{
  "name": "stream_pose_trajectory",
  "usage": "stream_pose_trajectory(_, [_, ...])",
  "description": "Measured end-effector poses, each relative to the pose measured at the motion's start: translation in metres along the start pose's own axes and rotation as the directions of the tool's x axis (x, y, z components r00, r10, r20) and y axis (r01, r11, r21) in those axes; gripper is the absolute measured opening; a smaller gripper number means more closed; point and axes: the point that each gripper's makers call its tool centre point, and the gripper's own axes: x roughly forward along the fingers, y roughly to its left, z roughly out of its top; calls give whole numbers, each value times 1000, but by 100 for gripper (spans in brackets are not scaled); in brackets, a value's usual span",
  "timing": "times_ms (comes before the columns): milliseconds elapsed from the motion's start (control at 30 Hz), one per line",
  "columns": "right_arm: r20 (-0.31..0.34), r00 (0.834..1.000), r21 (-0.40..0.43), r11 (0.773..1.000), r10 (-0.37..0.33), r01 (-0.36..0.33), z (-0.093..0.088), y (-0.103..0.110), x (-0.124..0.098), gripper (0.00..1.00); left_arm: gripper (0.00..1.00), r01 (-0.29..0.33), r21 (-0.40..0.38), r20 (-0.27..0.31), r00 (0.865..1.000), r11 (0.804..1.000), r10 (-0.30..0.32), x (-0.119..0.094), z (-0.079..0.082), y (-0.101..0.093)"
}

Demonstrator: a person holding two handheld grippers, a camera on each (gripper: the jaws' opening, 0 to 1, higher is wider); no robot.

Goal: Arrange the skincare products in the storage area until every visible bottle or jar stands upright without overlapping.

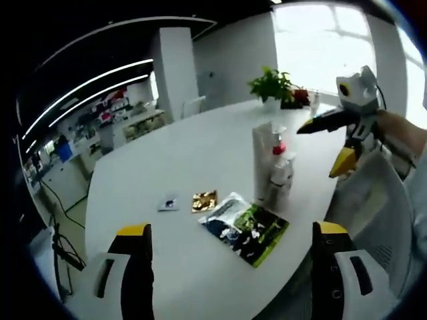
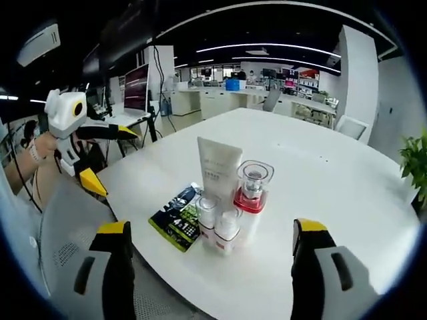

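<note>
On the white table (image 1: 180, 153) a tight cluster of skincare products stands upright: a tall white tube (image 2: 217, 167), a bottle with a clear cap and red collar (image 2: 252, 190), and two small white bottles (image 2: 208, 213) in front. The left gripper view shows the tube (image 1: 263, 157) and the red-collared bottle (image 1: 281, 163) together. A flat green and black packet (image 2: 177, 217) lies beside them. My left gripper (image 1: 232, 229) is open, short of the packet. My right gripper (image 2: 212, 228) is open, facing the cluster. Each gripper also appears in the other's view, the right (image 1: 319, 150) and the left (image 2: 113, 160), held off the table's edge.
A gold sachet (image 1: 204, 200) and a small white sachet (image 1: 168, 203) lie flat left of the packet. A potted plant (image 1: 272, 87) stands at the far table end. A grey mesh chair (image 2: 70, 227) sits by the near edge. Desks and a monitor (image 2: 137, 87) fill the background.
</note>
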Motion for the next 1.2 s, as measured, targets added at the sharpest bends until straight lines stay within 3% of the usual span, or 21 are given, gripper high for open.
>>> stream_pose_trajectory(133, [6,1000,-7,1000,-3,3,1,-1,0,100,97,-33,-7,30,999,999,33,3,5,11])
stream_pose_trajectory(233, [6,1000,5,1000,2,-2,0,-2,0,100,97,-50,30,-12,999,998,51,12,1,19])
stream_pose_trajectory(300, [-4,1000,5,1000,7,-7,-3,-2,1,100,97,-51,14,-26,998,999,51,19,-1,23])
stream_pose_trajectory(400, [-18,1000,15,1000,22,-22,-7,0,3,100,97,-29,-2,-47,998,1000,29,30,-4,26])
stream_pose_trajectory(533, [-21,1000,30,999,14,-14,-10,-3,4,100,94,-13,49,-85,996,999,18,46,-5,29])
stream_pose_trajectory(700, [-14,1000,45,999,7,-6,-10,-7,4,100,86,28,14,-92,995,1000,-27,67,-3,32])
stream_pose_trajectory(933, [-8,1000,57,998,5,-4,-10,-11,4,100,78,33,11,-147,989,999,-31,100,-6,41])
stream_pose_trajectory(1033, [-17,1000,63,998,6,-5,-13,-11,4,100,80,50,-25,-172,984,998,-54,113,-9,40])
stream_pose_trajectory(1200, [-21,1000,73,997,-2,4,-16,-14,4,100,77,68,-21,-217,974,997,-71,134,-14,42])
